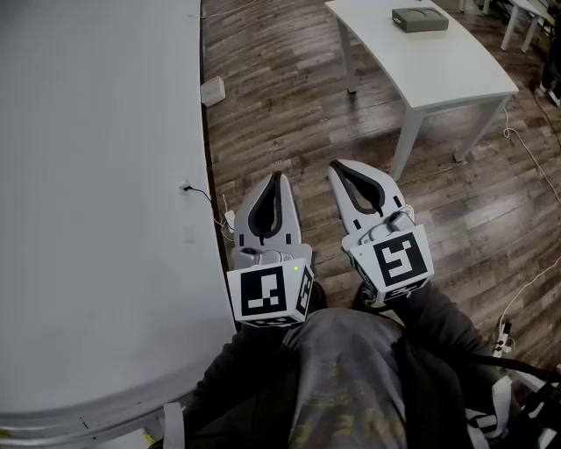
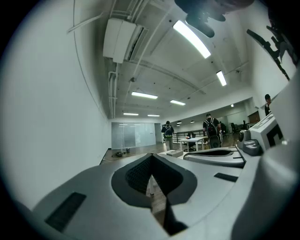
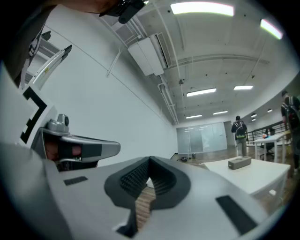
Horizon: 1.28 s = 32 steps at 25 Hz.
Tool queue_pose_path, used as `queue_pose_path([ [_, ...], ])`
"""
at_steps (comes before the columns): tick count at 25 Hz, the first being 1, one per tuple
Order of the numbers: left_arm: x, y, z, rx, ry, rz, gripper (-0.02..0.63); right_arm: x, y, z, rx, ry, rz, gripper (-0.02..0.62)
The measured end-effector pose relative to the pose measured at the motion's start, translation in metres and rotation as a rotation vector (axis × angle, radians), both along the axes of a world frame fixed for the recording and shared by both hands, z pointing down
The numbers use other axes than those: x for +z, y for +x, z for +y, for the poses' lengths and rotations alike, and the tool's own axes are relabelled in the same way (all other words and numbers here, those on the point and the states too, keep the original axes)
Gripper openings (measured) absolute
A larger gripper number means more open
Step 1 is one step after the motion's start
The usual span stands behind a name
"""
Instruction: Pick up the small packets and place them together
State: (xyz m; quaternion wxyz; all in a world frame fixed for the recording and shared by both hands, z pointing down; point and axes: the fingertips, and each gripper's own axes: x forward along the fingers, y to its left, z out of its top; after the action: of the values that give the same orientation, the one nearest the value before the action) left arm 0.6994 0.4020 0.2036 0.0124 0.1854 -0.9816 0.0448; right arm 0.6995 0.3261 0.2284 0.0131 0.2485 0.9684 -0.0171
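My 2 tongs, the left gripper and the right gripper, are closed and empty, held level above the wood floor. I see 0 packets in any view. Picking hasn't begun, and I judge that I must first find them, perhaps at the white table.

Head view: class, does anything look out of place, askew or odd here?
Nothing is spilled or damaged. The oddity: no small packets show anywhere. Both the left hand-held gripper and right hand-held gripper are shut and empty over the wooden floor, and the white table bears only a grey box.
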Motion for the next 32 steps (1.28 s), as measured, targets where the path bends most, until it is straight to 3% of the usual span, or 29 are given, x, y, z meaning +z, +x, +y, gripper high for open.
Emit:
queue_pose_path([
  [8,0.017,-0.010,-0.007,-0.019,-0.005,0.008,0.003,0.011,-0.015,-0.009,-0.017,-0.018,0.006,0.005],
  [13,0.042,-0.028,0.013,-0.055,0.005,0.072,0.003,0.033,-0.034,0.004,-0.046,-0.073,0.055,0.005],
  [26,0.059,-0.174,0.120,-0.071,0.104,0.097,0.003,0.046,-0.174,0.111,-0.090,0.005,0.104,0.006],
  [32,0.055,-0.224,0.159,-0.069,0.124,0.098,0.003,0.036,-0.226,0.152,-0.093,0.033,0.092,0.006],
])
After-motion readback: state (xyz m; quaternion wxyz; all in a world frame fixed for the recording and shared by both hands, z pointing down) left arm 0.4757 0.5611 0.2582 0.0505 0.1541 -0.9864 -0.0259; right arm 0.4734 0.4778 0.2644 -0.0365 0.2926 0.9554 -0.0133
